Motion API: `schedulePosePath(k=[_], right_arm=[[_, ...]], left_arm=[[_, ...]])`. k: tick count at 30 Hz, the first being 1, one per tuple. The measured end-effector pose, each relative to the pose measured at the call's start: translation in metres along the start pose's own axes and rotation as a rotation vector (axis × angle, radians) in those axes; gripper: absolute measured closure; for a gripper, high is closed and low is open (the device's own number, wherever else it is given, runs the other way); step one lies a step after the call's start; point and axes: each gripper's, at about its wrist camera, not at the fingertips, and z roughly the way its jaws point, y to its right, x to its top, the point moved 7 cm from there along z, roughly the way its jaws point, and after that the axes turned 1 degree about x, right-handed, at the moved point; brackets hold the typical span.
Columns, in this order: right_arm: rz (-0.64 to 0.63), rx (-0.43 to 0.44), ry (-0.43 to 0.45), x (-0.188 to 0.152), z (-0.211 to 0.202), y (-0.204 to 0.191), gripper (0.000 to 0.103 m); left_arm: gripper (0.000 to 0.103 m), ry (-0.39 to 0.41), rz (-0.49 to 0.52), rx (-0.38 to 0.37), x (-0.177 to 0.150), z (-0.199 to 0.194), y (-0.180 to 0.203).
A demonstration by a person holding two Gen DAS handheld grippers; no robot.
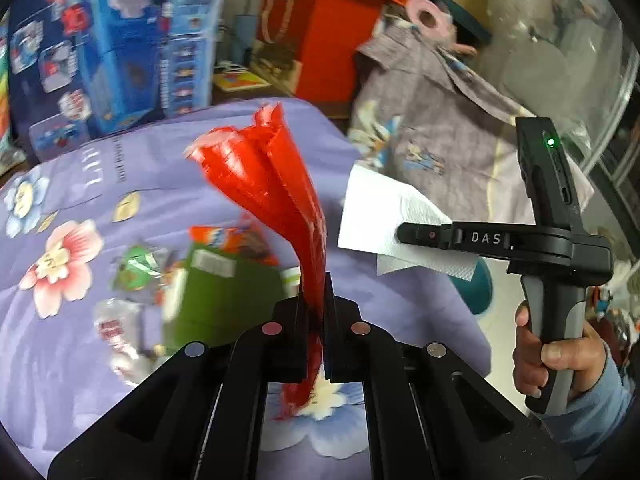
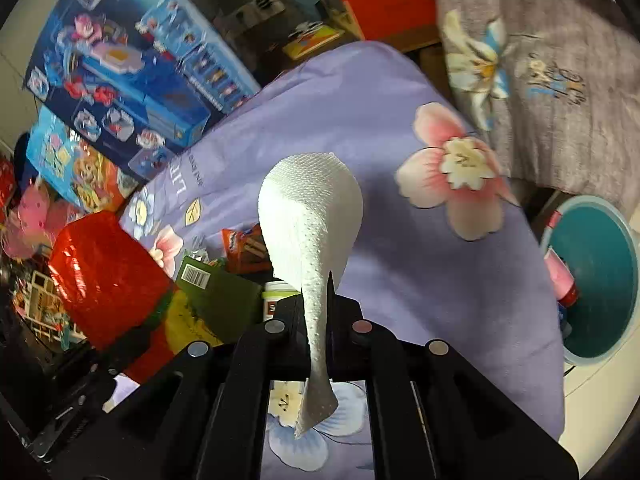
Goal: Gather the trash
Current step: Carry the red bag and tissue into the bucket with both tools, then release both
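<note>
My left gripper is shut on a crumpled red plastic wrapper, which sticks up above the purple flowered bedspread. In the right wrist view my right gripper is shut on a white paper towel. The left wrist view shows that right gripper from the side, with the paper towel hanging from it and a person's hand on its handle. On the bedspread lie a green box, an orange snack packet, a shiny green wrapper and a clear crumpled wrapper.
A teal bin with a pink item inside stands off the bed's right edge. Blue toy boxes and a red box crowd the far side. A grey flowered cloth is draped at the back right.
</note>
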Motion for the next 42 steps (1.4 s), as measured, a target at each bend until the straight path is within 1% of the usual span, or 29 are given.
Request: schedulePosePath(k=[3, 7, 13, 17, 18, 23, 28, 31, 36, 39, 41, 42], right_arm=[[0.027, 0.0, 0.037, 0.001, -0.019, 0.02, 0.098], [0.076, -0.015, 0.088, 0.004, -0.045, 0.057, 0.098], [0.206, -0.065, 0.14, -0.005, -0.079, 0.138, 0.098], [0.278, -0.104, 0.162, -0.016, -0.095, 0.185, 0.098], [0.292, -0.118, 0.164, -0.02, -0.099, 0.196, 0.098], [0.352, -0.18, 0.156, -0.034, -0.108, 0.247, 0.097], [0.414, -0.2, 0.136, -0.041, -0.106, 0.284, 0.096], [0.452, -0.212, 0.12, -0.046, -0.104, 0.307, 0.096], [0.492, -0.229, 0.102, -0.05, -0.104, 0.331, 0.096], [0.499, -0.243, 0.088, -0.051, -0.104, 0.34, 0.095], [0.504, -0.25, 0.081, -0.051, -0.104, 0.344, 0.095], [0.506, -0.252, 0.077, -0.051, -0.104, 0.347, 0.095]], left_arm=[[0.098, -0.02, 0.037, -0.022, 0.003, 0.009, 0.026], [0.098, -0.037, 0.083, -0.048, 0.012, 0.022, 0.061], [0.098, -0.059, 0.138, -0.108, 0.023, 0.045, 0.113], [0.098, -0.077, 0.204, -0.141, 0.028, 0.067, 0.161], [0.098, -0.08, 0.213, -0.148, 0.03, 0.07, 0.167], [0.098, -0.118, 0.251, -0.195, 0.033, 0.099, 0.213], [0.098, -0.179, 0.285, -0.227, 0.03, 0.135, 0.247], [0.098, -0.202, 0.31, -0.245, 0.029, 0.154, 0.266], [0.098, -0.224, 0.326, -0.28, 0.032, 0.181, 0.293], [0.097, -0.254, 0.328, -0.29, 0.027, 0.199, 0.303], [0.096, -0.285, 0.331, -0.287, 0.02, 0.212, 0.306], [0.093, -0.307, 0.328, -0.289, 0.016, 0.218, 0.306]])
